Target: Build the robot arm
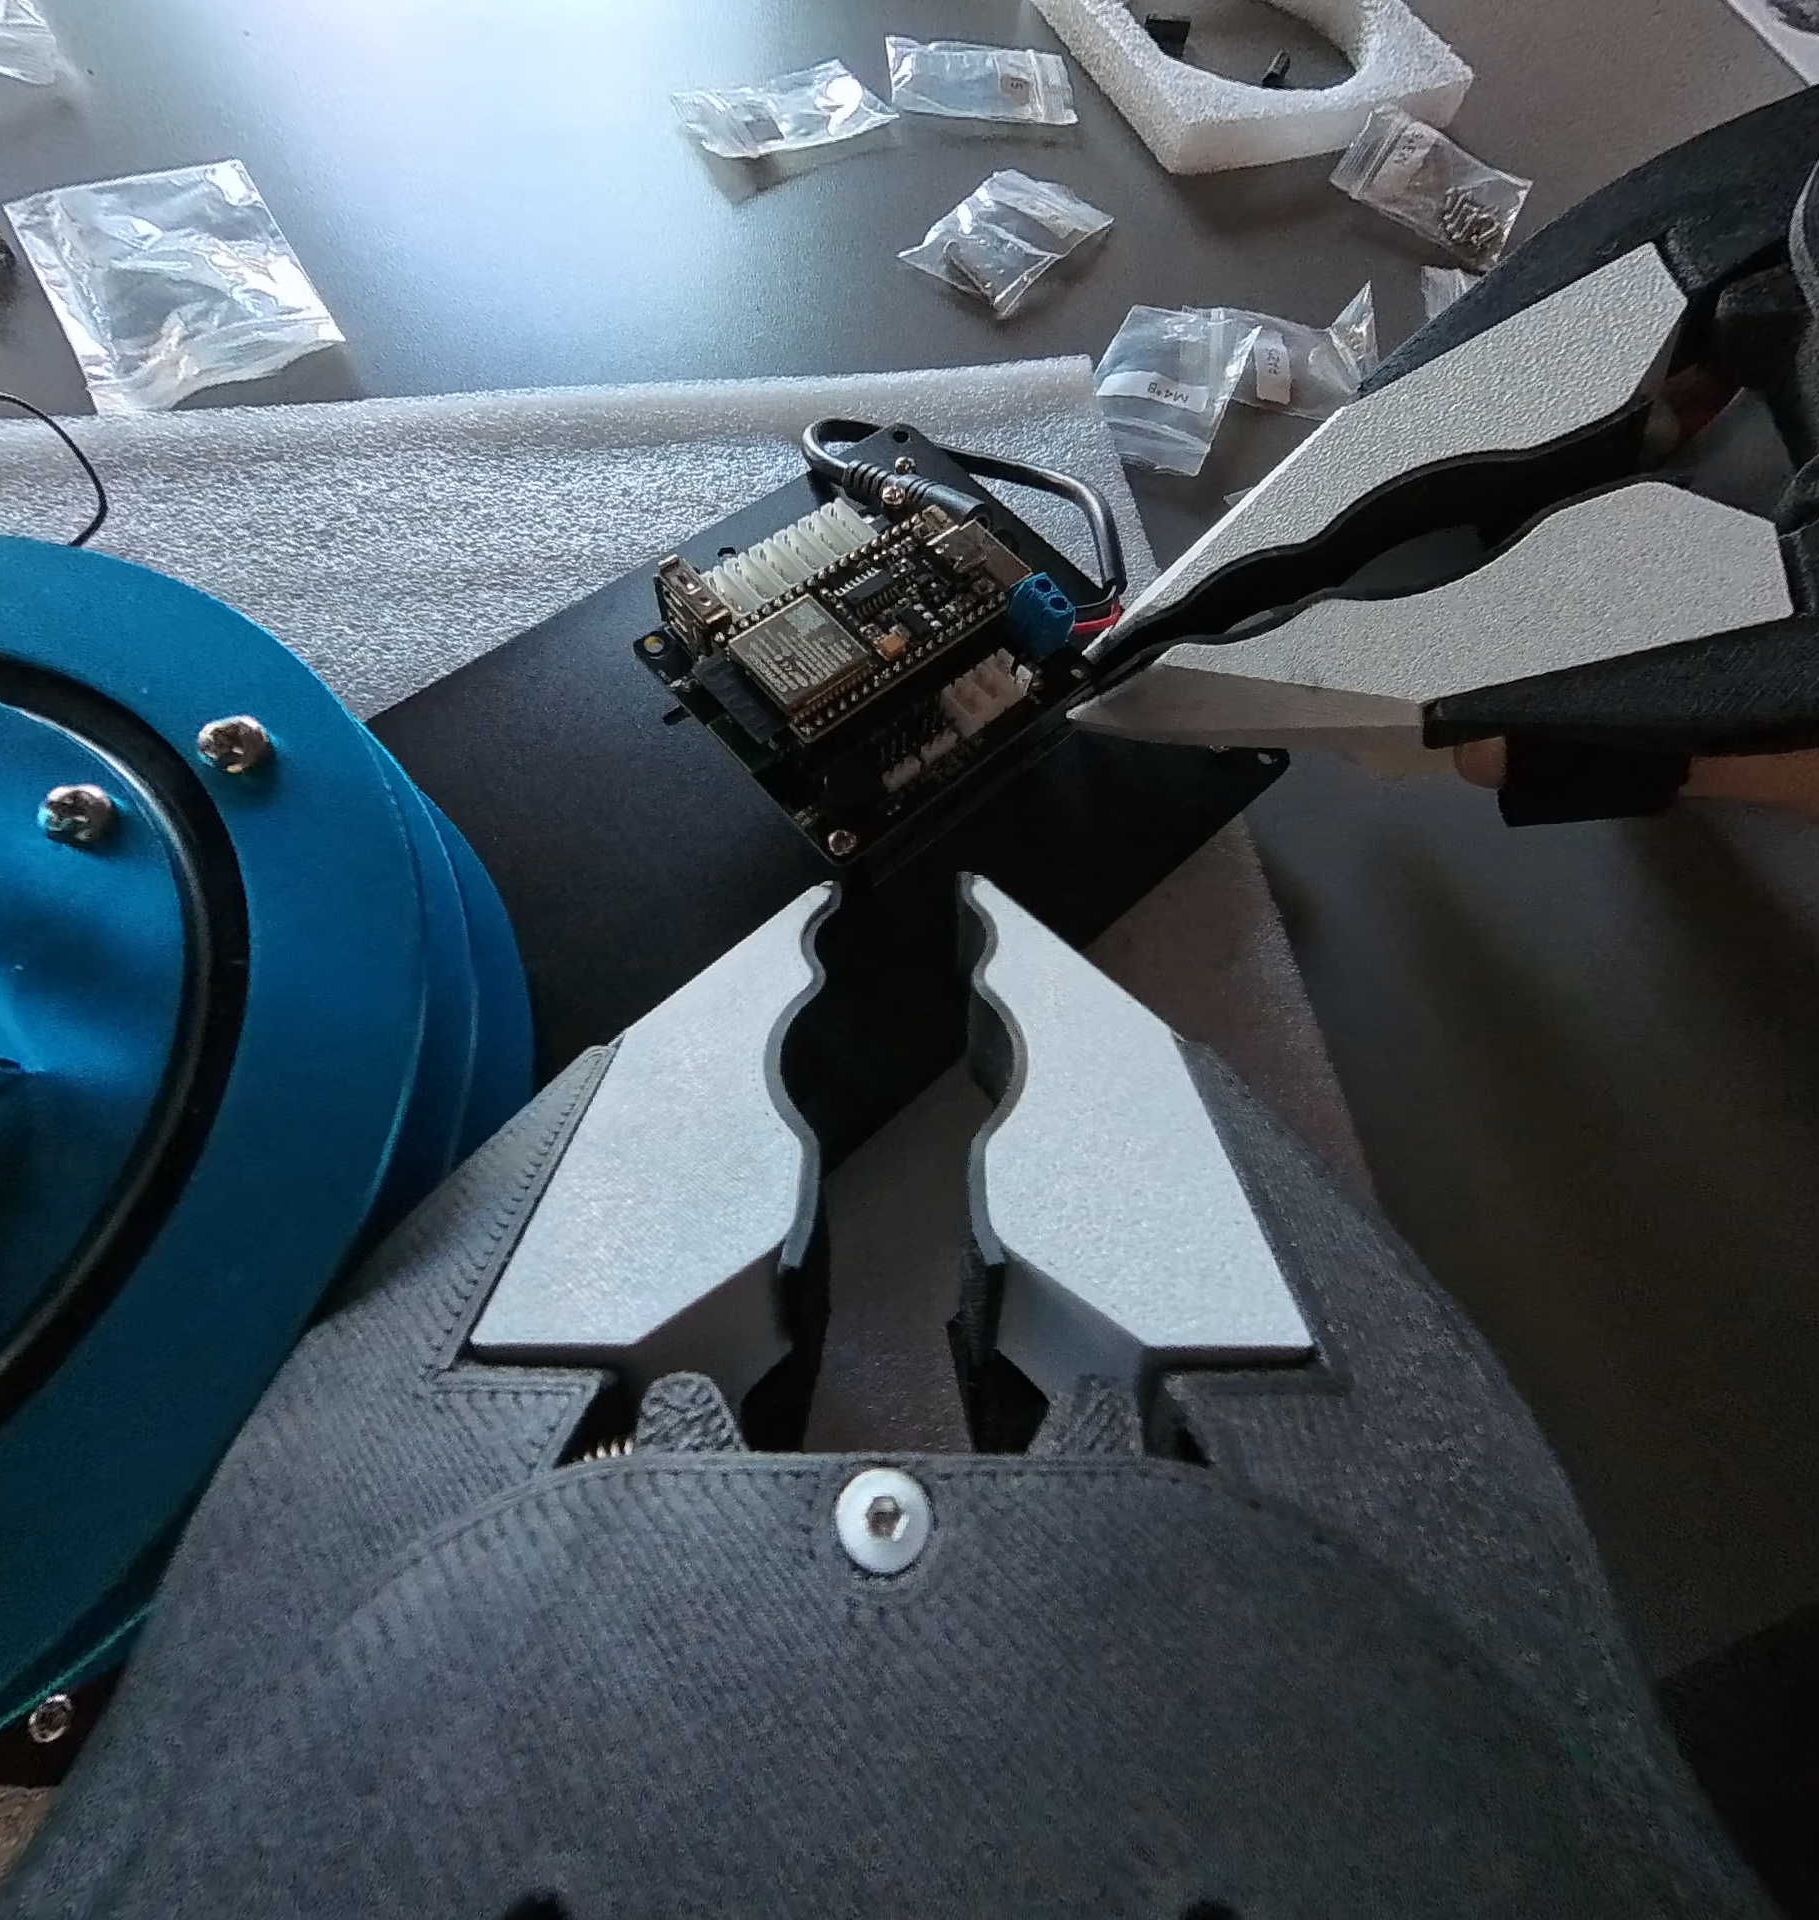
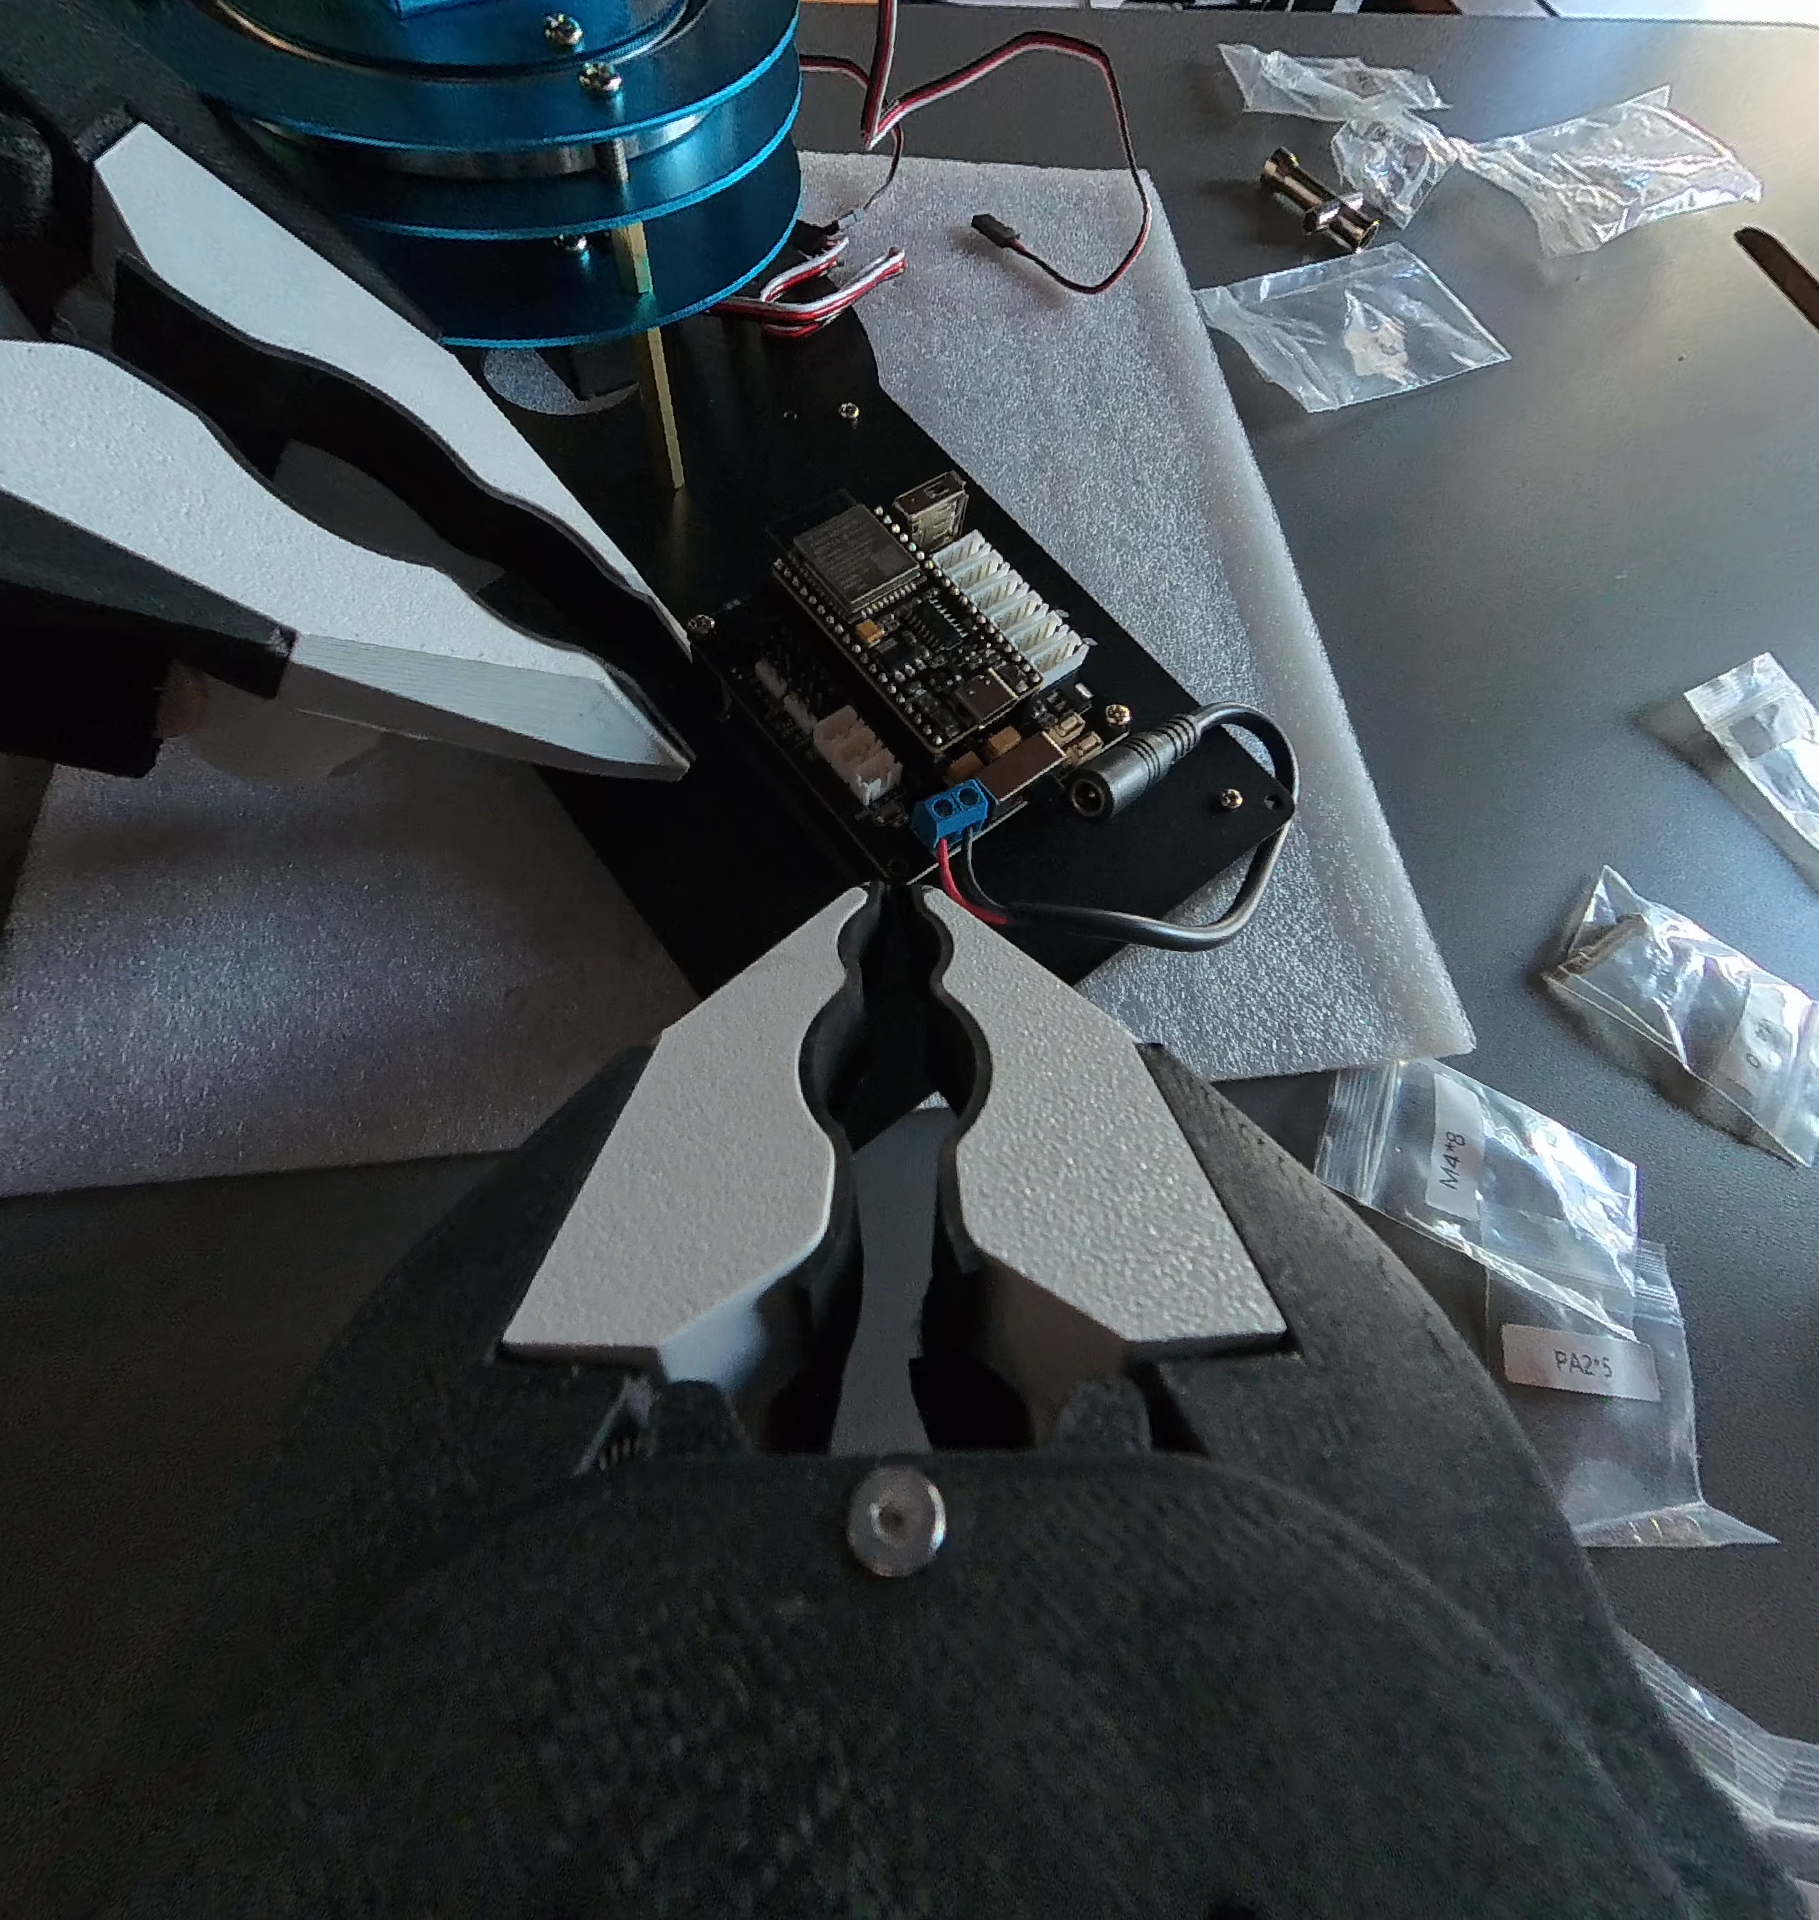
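A: Where does the circuit board (image 2: 926, 686) sit?

B: It is screwed onto a black base plate (image 2: 1175, 862) lying on a white foam sheet (image 2: 1092, 436) on the dark worktop (image 2: 1507, 582). In the right wrist view its long axis runs from about 10 o'clock to 4 o'clock, with the blue terminal block (image 2: 955, 808) and the barrel plug (image 2: 1154, 750) at the nearer, 4 o'clock end. A black cable (image 2: 1144, 920) loops from that plug round to red and black leads at the terminal block.

A: And the left claw (image 1: 894, 894)?

B: Its fingers stand apart with a plain gap, released, gripping nothing. The tips are just short of the board's near corner, over the base plate. In the right wrist view the same claw comes in from 9 o'clock, its tips beside the board's left edge.

A: The right claw (image 2: 892, 896)?

B: Its tips are nearly together at the board's corner by the red and black leads. Whether they pinch a lead or the board's edge cannot be told. In the left wrist view it enters from 2 o'clock, tips against the board's right corner.

A: What lies around?

B: A blue ringed metal assembly (image 2: 572, 197) stands at the plate's far end, servo wires (image 2: 988, 125) trailing from it. Small clear bags (image 2: 1352, 322) of hardware are scattered on the worktop, and a white foam frame (image 1: 1279, 83) lies at 1 o'clock in the left wrist view.
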